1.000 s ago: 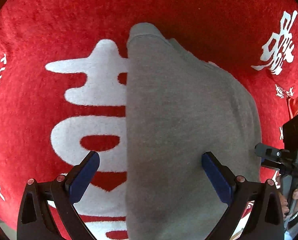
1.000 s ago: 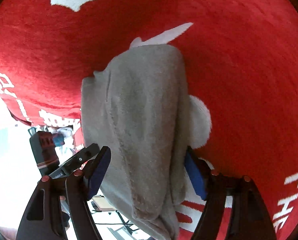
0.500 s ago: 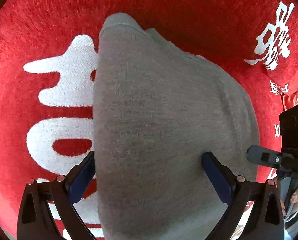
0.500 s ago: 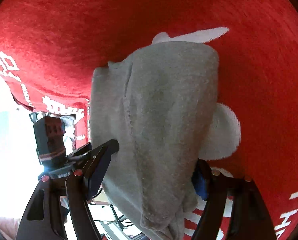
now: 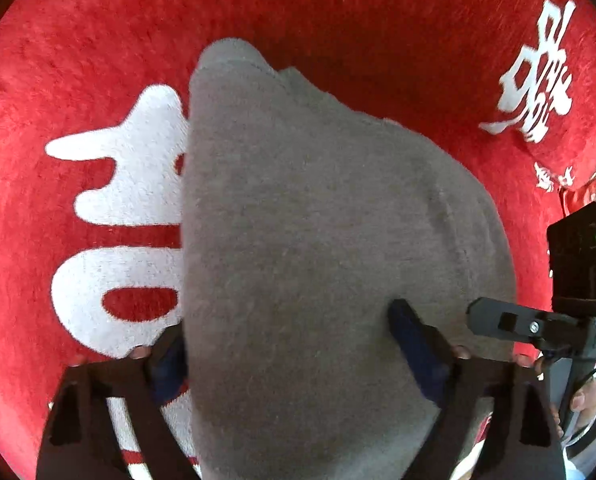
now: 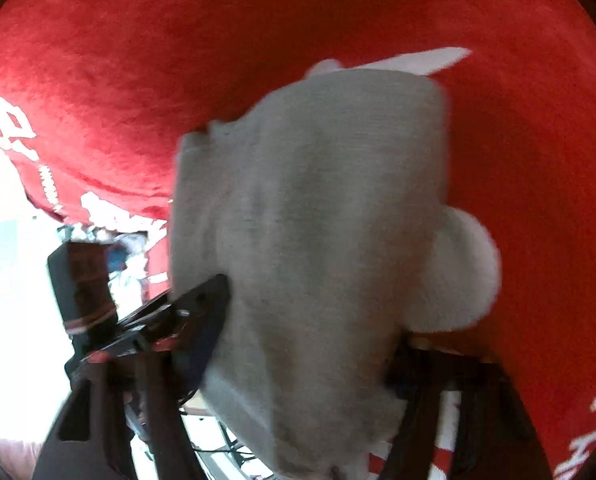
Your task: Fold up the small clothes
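On red plush cloth with white lettering (image 5: 338, 20): folded grey knit garment (image 5: 318, 240). Left gripper (image 5: 286, 340) jaws just closing, straddling garment; grip unclear. Right gripper (image 6: 302, 344) jaws just closing, pinching garment edge.

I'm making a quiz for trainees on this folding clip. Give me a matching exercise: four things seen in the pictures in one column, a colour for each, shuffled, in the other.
Things:
1. garment
2. cloth under it
3. big characters on the cloth
4. pads of the left tongs

Colours:
A. white
B. dark blue
C. grey
D. red

Pairs: 1-C, 2-D, 3-A, 4-B
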`<state>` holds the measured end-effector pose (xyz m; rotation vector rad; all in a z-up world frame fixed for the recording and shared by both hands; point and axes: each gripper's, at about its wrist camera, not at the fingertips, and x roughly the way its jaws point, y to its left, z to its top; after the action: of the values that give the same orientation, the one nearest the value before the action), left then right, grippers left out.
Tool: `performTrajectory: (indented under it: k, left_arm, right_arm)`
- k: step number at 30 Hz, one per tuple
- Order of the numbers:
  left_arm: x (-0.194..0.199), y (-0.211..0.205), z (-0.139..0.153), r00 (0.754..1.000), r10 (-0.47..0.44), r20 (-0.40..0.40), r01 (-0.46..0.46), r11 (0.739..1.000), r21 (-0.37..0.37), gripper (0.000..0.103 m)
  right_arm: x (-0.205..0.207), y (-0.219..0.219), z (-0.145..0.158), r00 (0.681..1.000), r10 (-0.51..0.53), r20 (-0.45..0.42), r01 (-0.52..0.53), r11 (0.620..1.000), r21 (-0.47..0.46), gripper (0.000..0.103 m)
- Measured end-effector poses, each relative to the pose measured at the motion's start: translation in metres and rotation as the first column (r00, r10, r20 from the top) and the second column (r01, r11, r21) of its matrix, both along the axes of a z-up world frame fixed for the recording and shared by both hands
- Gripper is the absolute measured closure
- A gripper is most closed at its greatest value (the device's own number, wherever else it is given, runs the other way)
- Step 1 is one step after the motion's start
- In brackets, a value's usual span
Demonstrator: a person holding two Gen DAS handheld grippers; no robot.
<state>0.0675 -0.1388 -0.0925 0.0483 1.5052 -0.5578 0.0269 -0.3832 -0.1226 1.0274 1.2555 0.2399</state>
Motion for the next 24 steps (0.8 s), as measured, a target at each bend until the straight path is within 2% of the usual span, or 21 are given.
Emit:
performTrajectory:
  k: [2,5,8,12,17,21,24]
  left_arm:
    - [-0.004,0.005,0.008,1.000,0.006,0.021,-0.005,1.000,-0.022,0.043]
    - [-0.007,0.008,0.017,1.000,-0.004,0.029,0.006,0.999,-0.048,0.052]
    - [-0.009,0.011,0.026,1.000,-0.012,0.025,0.014,0.996,-0.084,0.055]
    - [-0.010,0.027,0.049,1.000,-0.013,0.016,0.015,0.988,-0.151,0.055]
    - [-0.014,0.060,0.081,0.999,-0.032,0.021,0.035,0.985,-0.172,0.055]
    - [-0.018,0.094,0.097,0.999,-0.030,0.018,0.032,0.987,-0.158,0.055]
    - [-0.019,0.129,0.098,1.000,-0.020,0.022,0.023,0.992,-0.121,0.055]
  right_arm:
    - [-0.006,-0.004,-0.002,1.000,-0.031,-0.001,0.031,0.999,0.045,0.069]
    - [-0.009,0.001,0.011,0.999,-0.038,0.030,0.036,0.998,0.048,0.072]
    - [-0.014,0.012,0.033,0.995,-0.061,0.074,0.054,0.993,0.105,0.072]
    - [-0.022,0.032,0.060,0.992,-0.074,0.107,0.060,0.990,0.124,0.072]
    - [-0.032,0.073,0.090,0.991,-0.064,0.120,0.046,0.988,0.150,0.072]
    - [-0.032,0.110,0.093,0.992,-0.051,0.112,0.030,0.983,0.183,0.072]
    - [-0.026,0.139,0.077,0.996,-0.026,0.085,0.009,0.982,0.191,0.072]
